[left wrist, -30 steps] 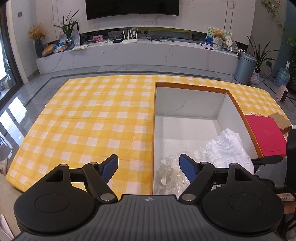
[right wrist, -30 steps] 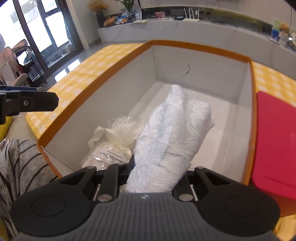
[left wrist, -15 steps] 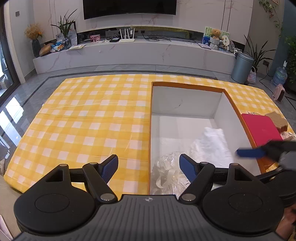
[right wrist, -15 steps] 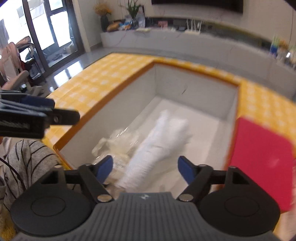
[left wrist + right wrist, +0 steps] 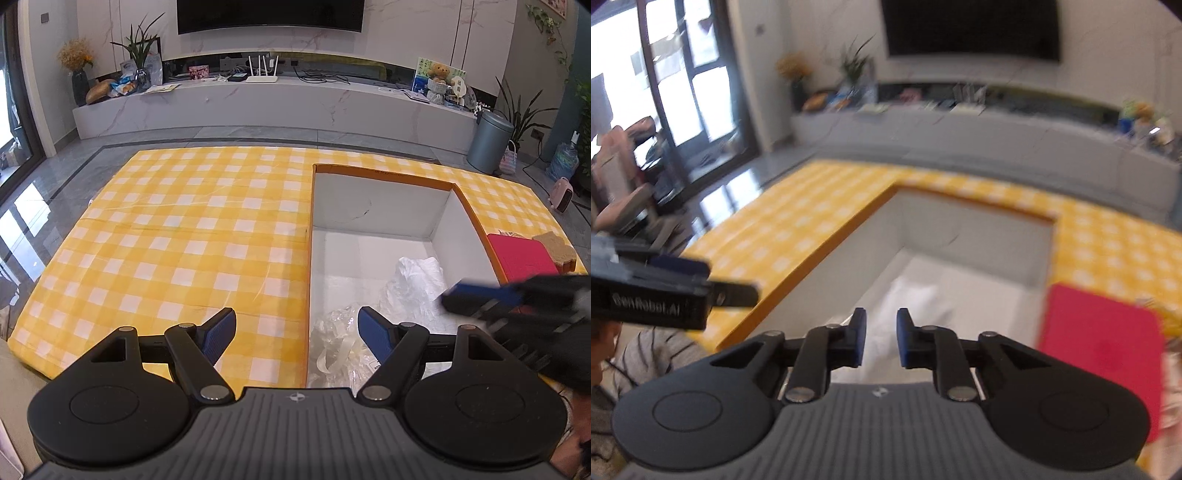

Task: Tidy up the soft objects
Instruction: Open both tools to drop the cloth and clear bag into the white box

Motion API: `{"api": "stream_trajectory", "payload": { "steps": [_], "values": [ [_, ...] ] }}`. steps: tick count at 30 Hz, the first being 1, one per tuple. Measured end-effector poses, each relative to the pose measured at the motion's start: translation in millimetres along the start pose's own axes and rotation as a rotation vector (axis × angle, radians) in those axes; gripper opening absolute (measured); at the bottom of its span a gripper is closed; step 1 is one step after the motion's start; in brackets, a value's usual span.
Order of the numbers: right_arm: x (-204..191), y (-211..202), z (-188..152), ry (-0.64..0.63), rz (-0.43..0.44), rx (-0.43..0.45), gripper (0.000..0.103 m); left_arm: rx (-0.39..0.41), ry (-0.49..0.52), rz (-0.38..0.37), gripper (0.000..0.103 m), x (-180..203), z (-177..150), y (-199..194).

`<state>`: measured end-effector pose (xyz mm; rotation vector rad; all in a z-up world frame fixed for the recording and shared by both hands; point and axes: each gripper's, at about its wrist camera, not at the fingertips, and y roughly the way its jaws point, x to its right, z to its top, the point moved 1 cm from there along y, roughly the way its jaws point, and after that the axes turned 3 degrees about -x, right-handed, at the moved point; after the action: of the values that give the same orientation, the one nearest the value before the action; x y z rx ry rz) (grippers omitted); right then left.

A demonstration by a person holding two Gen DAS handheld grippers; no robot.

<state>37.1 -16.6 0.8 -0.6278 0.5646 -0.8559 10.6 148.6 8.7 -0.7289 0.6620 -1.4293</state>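
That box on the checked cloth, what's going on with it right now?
A person with a gripper in each hand is filling the orange-rimmed box. A white crumpled bundle and a clear plastic bag lie inside. The right gripper is above the bundle with nothing between its jaws, which have just been closing to a narrow gap. The left gripper is wide open at the box's near left edge, holding nothing. A red mat lies right of the box.
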Motion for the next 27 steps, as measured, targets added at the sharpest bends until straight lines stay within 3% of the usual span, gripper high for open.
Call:
{"api": "stream_trajectory", "payload": {
  "steps": [5, 9, 12, 15, 21, 24, 25, 27],
  "values": [
    [-8, 45, 1, -0.086, 0.013, -0.19, 0.01, 0.002, 0.003, -0.009, 0.088, -1, -1, -1],
    [15, 82, 15, -0.078, 0.046, -0.378, 0.008, 0.0, -0.002, -0.025, 0.088, -4, 0, 1],
    [28, 110, 18, -0.12, -0.041, -0.496, 0.008, -0.013, -0.013, -0.032, 0.088, -5, 0, 5],
    [30, 127, 13, -0.155, -0.072, -0.576, 0.008, -0.024, -0.016, -0.03, 0.088, -7, 0, 10],
    [12, 127, 0, -0.317, -0.145, -0.62, 0.008, -0.04, -0.038, -0.021, 0.088, -14, -1, 13],
    [8, 117, -3, -0.324, -0.133, -0.583, 0.01, -0.039, -0.048, -0.01, 0.088, -15, 0, 12],
    [8, 112, -2, -0.299, -0.122, -0.556, 0.012, -0.038, -0.049, -0.008, 0.088, -14, -1, 11],
    [13, 95, 7, -0.265, -0.104, -0.496, 0.029, -0.033, -0.041, -0.01, 0.088, -15, -1, 10]
  ]
}}
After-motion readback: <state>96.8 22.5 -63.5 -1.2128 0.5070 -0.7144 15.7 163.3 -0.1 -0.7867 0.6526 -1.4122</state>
